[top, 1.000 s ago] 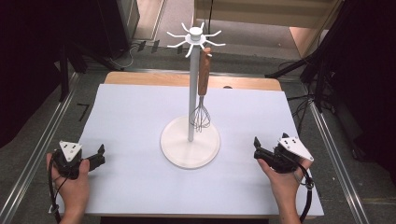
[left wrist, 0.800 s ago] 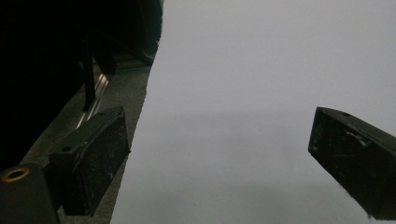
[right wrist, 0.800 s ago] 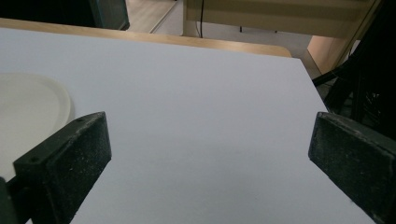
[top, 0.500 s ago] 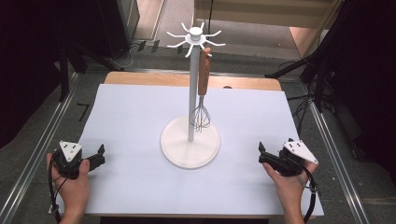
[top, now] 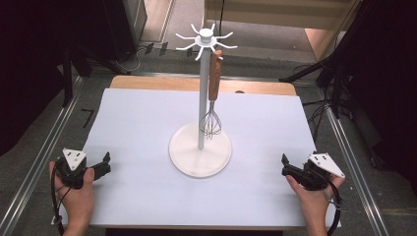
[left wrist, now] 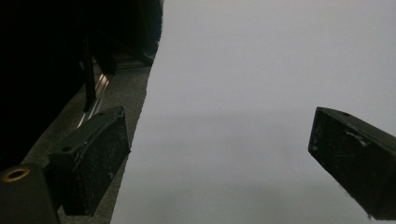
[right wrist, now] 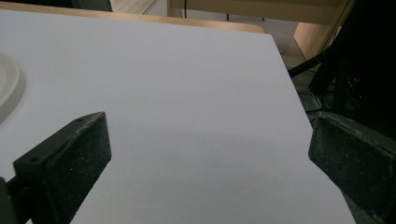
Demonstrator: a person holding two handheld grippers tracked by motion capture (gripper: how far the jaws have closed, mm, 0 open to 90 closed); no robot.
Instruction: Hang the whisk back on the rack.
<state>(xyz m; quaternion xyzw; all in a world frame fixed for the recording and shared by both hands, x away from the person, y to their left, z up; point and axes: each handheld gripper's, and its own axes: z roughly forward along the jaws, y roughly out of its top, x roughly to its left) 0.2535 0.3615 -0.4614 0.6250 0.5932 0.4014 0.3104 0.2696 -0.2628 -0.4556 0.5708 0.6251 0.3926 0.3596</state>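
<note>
Both sets of jaws stand spread wide with nothing between them. In the left gripper view they frame bare white sheet and the dark left edge of the counter; in the right gripper view they frame bare sheet, with a sliver of the stand's round base (right wrist: pixel 8 88) at far left.

Seen from above, the left gripper (top: pixel 104 163) rests at the near left corner of the counter (top: pixel 137 118) and the right gripper (top: pixel 285 164) at the near right edge, each well apart from the middle.

There the white stand (top: pixel 200 98) rises from its disc base, and the whisk (top: pixel 212 105) with a wooden handle hangs from one of the hooks at the top, its wire head low beside the pole, just above the base.

The risk, as I judge it, lies in the reach: the stand is tall and slender, so a sideways pull on the whisk rather than a lift off the hook could tip it. Gripping the springy wires instead of the handle could let it slip, and either trailing cable might snag on the counter's edge.
</note>
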